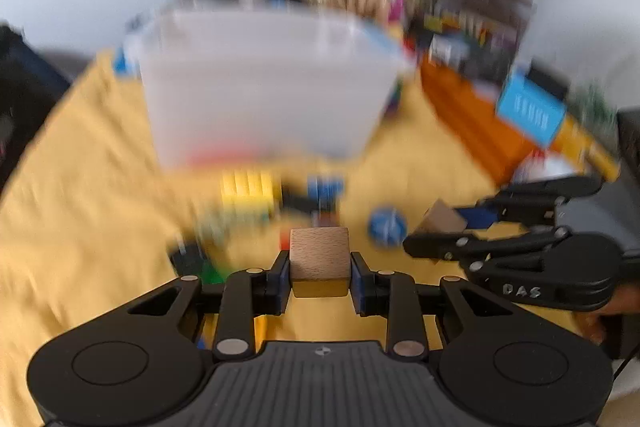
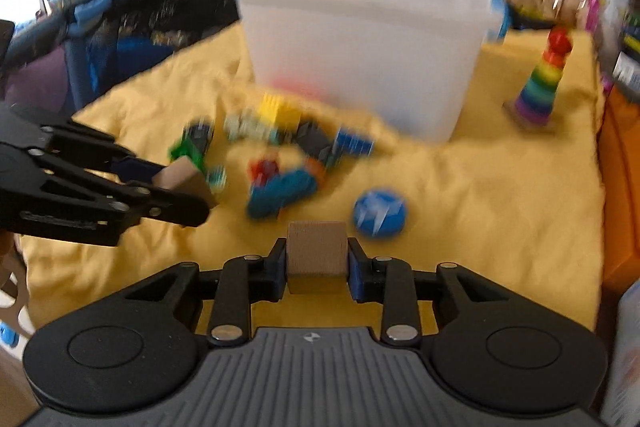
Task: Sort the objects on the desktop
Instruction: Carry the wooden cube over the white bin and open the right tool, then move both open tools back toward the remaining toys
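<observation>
Two grippers are up over a yellow cloth (image 2: 480,187), each with its jaws closed only as far as a wooden cube lets them. The left gripper (image 1: 320,265) clamps one wooden cube (image 1: 319,254) between its pads, and the right gripper (image 2: 317,263) clamps a second cube (image 2: 317,247) the same way, so two cubes are held clear of the cloth. Between and beyond them lies a loose heap of toy bricks (image 2: 280,147), too blurred to count, with one blue ball (image 2: 379,213) just to its right. One translucent plastic bin (image 2: 360,43) stands behind the heap, its rim facing up. One rainbow ring stack (image 2: 540,87) stands well apart to the right, near the cloth's far edge. The cloth is bare in front of the ball and out to the right, up to an orange box (image 2: 618,187) at that side. On the left the cloth ends against a dark mesh frame (image 2: 132,19).
</observation>
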Demonstrator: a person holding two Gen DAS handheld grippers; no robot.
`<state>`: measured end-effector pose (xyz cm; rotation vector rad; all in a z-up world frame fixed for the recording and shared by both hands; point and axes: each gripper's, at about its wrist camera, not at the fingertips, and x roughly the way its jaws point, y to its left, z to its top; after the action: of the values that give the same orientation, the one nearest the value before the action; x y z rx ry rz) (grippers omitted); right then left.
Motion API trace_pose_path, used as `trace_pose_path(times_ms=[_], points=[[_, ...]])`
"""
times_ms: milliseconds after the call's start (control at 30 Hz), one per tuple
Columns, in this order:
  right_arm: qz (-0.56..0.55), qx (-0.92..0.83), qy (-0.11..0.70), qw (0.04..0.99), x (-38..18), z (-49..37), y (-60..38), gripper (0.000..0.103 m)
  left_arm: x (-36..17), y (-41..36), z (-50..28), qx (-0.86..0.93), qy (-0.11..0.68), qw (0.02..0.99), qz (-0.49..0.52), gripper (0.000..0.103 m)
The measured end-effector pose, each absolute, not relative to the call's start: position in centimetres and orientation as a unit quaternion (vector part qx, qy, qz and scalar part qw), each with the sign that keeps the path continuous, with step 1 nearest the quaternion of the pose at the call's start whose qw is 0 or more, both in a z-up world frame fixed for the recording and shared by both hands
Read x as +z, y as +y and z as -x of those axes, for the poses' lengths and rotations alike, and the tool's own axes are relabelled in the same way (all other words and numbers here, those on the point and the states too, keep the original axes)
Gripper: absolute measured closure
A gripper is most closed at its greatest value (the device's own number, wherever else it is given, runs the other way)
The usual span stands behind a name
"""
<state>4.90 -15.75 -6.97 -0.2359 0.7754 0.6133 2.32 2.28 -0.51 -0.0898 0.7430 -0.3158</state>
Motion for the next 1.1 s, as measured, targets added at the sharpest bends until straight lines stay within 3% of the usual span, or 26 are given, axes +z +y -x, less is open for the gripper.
trace_pose_path(times_ms=[367, 533, 800, 867, 900, 1000, 1100], points=[[0.065, 0.287, 0.233, 0.927, 3.8, -12.8, -14.0, 0.07, 10.9, 5.0, -12.1, -0.114, 0.204, 0.972, 0.018, 0.07], [0.039, 0.256, 0.216, 0.941, 5.8, -17.6, -12.5, 0.07, 10.4, 4.5, -16.8, -0.09, 0.197, 0.976, -0.01, 0.07], [0.041, 0.226, 0.283, 0.931, 1.5, -21.6, -9.8, 0.069, 5.7, 4.2, -20.7, -0.085, 0.285, 0.954, -0.036, 0.07], [0.051, 0.227, 0.293, 0.927, 1.0, -21.7, -9.6, 0.054, 5.6, 4.4, -20.2, -0.089, 0.284, 0.954, -0.035, 0.064], [0.054, 0.228, 0.287, 0.929, 1.0, -21.3, -9.6, 0.054, 5.7, 4.6, -19.9, -0.087, 0.283, 0.954, -0.038, 0.059], [0.051, 0.222, 0.274, 0.934, 1.8, -20.8, -10.0, 0.05, 6.7, 4.9, -18.4, -0.091, 0.264, 0.96, -0.033, 0.059], [0.033, 0.223, 0.263, 0.938, 2.7, -19.9, -10.6, 0.047, 8.0, 5.3, -15.8, -0.097, 0.242, 0.965, -0.029, 0.05]])
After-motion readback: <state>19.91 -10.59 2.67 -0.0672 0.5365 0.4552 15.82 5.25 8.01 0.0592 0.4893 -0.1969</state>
